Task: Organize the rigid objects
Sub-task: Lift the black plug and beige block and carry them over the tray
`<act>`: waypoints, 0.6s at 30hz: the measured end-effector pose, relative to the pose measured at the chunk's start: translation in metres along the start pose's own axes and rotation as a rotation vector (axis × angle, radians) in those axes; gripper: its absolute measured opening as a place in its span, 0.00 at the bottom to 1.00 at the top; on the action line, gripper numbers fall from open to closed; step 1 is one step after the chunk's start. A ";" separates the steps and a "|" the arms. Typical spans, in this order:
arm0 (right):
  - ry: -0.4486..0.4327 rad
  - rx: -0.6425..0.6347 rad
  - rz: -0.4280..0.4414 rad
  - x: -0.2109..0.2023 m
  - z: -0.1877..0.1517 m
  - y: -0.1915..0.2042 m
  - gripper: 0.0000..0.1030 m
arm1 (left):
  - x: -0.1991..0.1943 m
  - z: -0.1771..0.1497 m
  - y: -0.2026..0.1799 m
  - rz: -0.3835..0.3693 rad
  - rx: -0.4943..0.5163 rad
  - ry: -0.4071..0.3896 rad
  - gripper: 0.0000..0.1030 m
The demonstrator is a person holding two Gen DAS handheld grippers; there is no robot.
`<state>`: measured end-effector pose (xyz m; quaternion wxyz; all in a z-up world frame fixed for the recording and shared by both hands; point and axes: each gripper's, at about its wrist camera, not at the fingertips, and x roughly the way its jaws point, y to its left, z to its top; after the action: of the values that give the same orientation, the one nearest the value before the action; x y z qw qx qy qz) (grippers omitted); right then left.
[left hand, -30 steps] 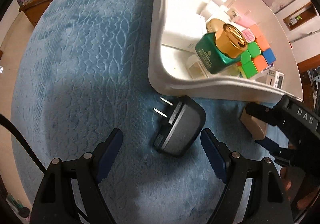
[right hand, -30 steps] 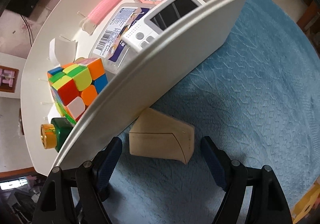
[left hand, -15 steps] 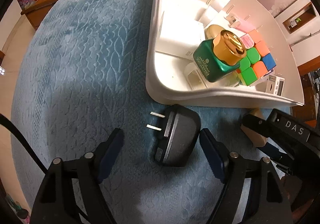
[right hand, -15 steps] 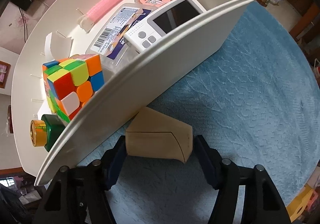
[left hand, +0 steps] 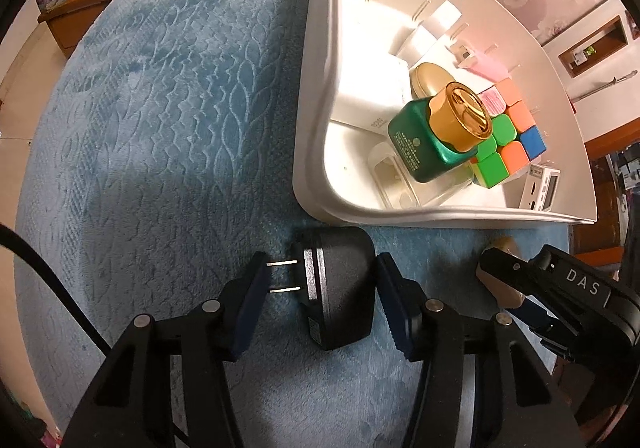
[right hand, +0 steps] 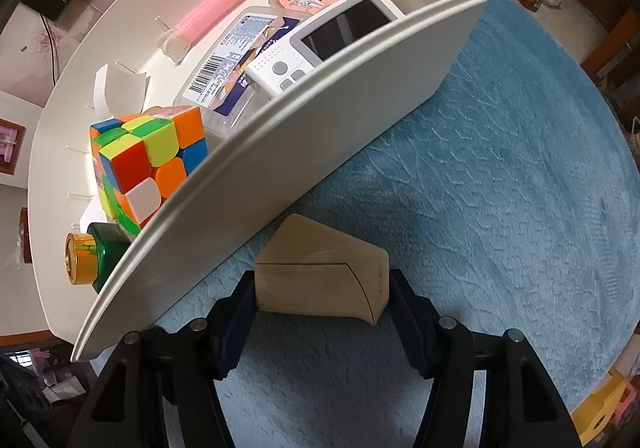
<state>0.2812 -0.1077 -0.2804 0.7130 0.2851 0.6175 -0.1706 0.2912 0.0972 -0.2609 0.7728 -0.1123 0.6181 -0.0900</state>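
Note:
A black plug adapter (left hand: pixel 338 288) lies on the blue cloth just in front of the white bin (left hand: pixel 320 128). My left gripper (left hand: pixel 320 296) is shut on it, one pad on the body and one at the prong tips. A tan wooden block (right hand: pixel 322 274) lies by the bin's wall (right hand: pixel 320 136). My right gripper (right hand: pixel 320 308) is shut on the block, both pads against its sides. The block also shows in the left wrist view (left hand: pixel 498 280), partly hidden by the right gripper.
The bin holds a green bottle with a gold cap (left hand: pixel 436 136), a colour cube (right hand: pixel 148 164), a white handheld device (right hand: pixel 328 44), a labelled clear box (right hand: pixel 240 56) and a pink roller (right hand: pixel 218 12). Blue textured cloth (left hand: pixel 160 128) covers the table.
Both grippers closed from wide open. The left one now holds the adapter and the right one the wooden block. The left view moved closer to the adapter.

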 end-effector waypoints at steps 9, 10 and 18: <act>0.037 -0.004 0.023 -0.011 -0.015 -0.018 0.62 | 0.002 -0.009 0.010 0.008 0.008 0.034 0.55; 0.040 -0.007 0.025 -0.013 -0.017 -0.021 0.62 | 0.001 -0.012 0.010 0.008 0.009 0.040 0.55; 0.065 -0.035 0.052 -0.032 -0.033 -0.048 0.62 | -0.002 -0.041 0.012 0.034 -0.003 0.081 0.55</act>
<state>0.2210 -0.1280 -0.2610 0.7016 0.2942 0.6356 -0.1317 0.2505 0.1070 -0.2715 0.7486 -0.0991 0.6507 -0.0802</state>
